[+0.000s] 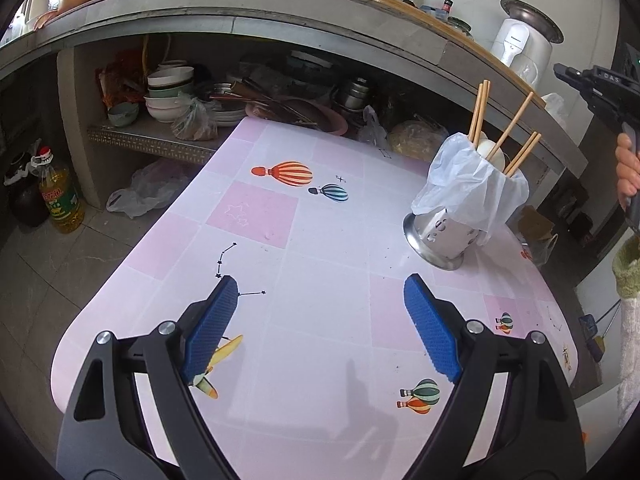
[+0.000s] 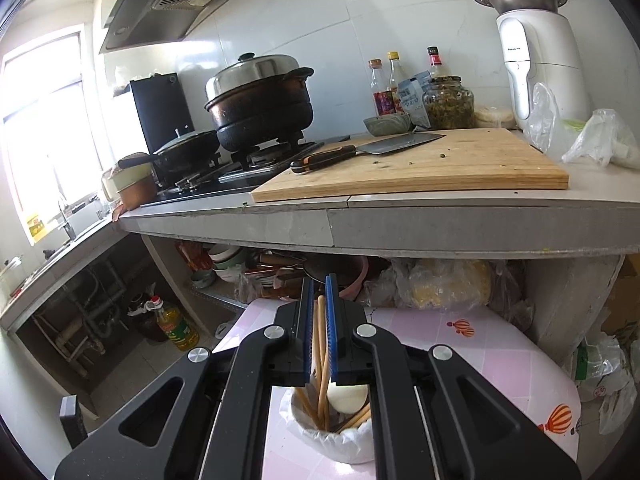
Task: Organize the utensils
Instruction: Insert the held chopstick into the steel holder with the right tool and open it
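Nearest to us in the left wrist view, the left tool (image 1: 316,308) hangs over the desk (image 1: 320,240) with its blue pads spread wide and nothing between them, only the pink and white balloon-print cloth below. It points down at a slant toward the desk's near half.

A little farther, to the right on the same desk, stands the steel utensil holder (image 1: 444,236), lined with a white plastic bag (image 1: 468,184). Wooden chopsticks (image 1: 516,120) fan up out of it, and a white spoon (image 1: 492,152) sits among them.

At the right edge of that view we see the right tool's dark body, gripped by a hand (image 1: 628,172), held above and beyond the holder.

In the right wrist view, the right tool (image 2: 319,292) is all but closed, its pads pinching a pair of chopsticks (image 2: 322,352) that run down between them into the holder (image 2: 336,440) directly underneath. Whether their lower ends rest on the bottom we cannot tell. The tool tips gently downward over the holder's mouth, with the spoon's (image 2: 347,398) pale bowl showing just to the right of the gripped pair.

Beyond the desk, a shelf under the kitchen counter holds stacked bowls (image 1: 168,96). On top of the counter lie a cutting board (image 2: 420,164) with a cleaver (image 2: 360,150), and a lidded black pot (image 2: 260,108) on the stove.
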### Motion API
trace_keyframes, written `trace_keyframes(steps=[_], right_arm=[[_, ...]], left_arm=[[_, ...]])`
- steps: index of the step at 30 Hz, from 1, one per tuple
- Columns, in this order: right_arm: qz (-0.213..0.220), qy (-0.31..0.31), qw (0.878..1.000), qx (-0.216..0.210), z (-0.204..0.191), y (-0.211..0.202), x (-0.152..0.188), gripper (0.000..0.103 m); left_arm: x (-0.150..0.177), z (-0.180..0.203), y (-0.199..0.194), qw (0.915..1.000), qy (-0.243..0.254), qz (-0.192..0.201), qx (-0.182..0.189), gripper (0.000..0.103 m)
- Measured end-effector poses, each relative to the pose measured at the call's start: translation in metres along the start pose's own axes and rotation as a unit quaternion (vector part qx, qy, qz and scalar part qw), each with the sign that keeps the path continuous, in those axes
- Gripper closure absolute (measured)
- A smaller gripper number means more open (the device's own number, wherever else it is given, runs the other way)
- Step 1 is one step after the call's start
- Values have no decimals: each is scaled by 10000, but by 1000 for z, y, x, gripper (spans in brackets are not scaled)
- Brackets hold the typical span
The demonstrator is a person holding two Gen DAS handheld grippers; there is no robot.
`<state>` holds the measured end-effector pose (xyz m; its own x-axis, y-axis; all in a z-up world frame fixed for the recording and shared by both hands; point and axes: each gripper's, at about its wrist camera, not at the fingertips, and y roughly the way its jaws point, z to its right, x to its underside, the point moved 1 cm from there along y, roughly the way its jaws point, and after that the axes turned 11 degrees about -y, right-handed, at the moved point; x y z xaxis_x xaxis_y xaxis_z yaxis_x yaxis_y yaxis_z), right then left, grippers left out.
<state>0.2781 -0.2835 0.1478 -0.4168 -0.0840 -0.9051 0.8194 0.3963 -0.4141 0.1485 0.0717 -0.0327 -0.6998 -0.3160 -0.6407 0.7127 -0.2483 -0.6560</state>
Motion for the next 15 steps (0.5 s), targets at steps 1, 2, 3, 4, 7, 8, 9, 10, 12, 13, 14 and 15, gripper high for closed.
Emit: trace_keyframes(steps=[1, 2, 3, 4, 7, 8, 9, 10, 12, 13, 14, 15], right_arm=[[20, 6, 10000, -3, -1, -7, 4, 97], [30, 32, 10000, -14, -1, -11, 8, 97], [42, 79, 10000, -37, -2, -17, 13, 96], [42, 119, 9999, -58, -2, -23, 20, 95], [-85, 323, 9994, -95, -7, -43, 58, 76], [-131, 386, 9991, -71, -8, -47, 69, 68], [-197, 439, 9988, -11, -11, -51, 84, 67], [-332, 461, 9983, 85, -16, -56, 103, 63], [-599, 480, 9966, 309, -23, -62, 134, 53], [-691, 498, 9955, 408, -27, -65, 146, 45], [-797, 525, 9940, 535, -32, -69, 161, 40], [-878, 534, 9926, 644, -36, -72, 174, 37]], left_arm=[[0, 1, 0, 10000, -1, -9, 28, 22], [1, 3, 0, 10000, 2, -12, 63, 22], [2, 6, -1, 9999, 5, -12, 101, 22], [3, 9, -1, 9999, 11, -12, 134, 22], [8, 21, -2, 9997, 71, 2, 245, 19], [10, 26, -1, 9996, 107, -18, 272, 19], [12, 31, -1, 9995, 145, -42, 289, 18], [14, 38, -1, 9994, 192, -67, 290, 17], [17, 49, -1, 9992, 280, -82, 284, 15], [19, 55, -2, 9991, 329, -77, 274, 13], [20, 61, -3, 9990, 372, -51, 239, 13], [22, 66, -4, 9989, 419, -16, 213, 12]])
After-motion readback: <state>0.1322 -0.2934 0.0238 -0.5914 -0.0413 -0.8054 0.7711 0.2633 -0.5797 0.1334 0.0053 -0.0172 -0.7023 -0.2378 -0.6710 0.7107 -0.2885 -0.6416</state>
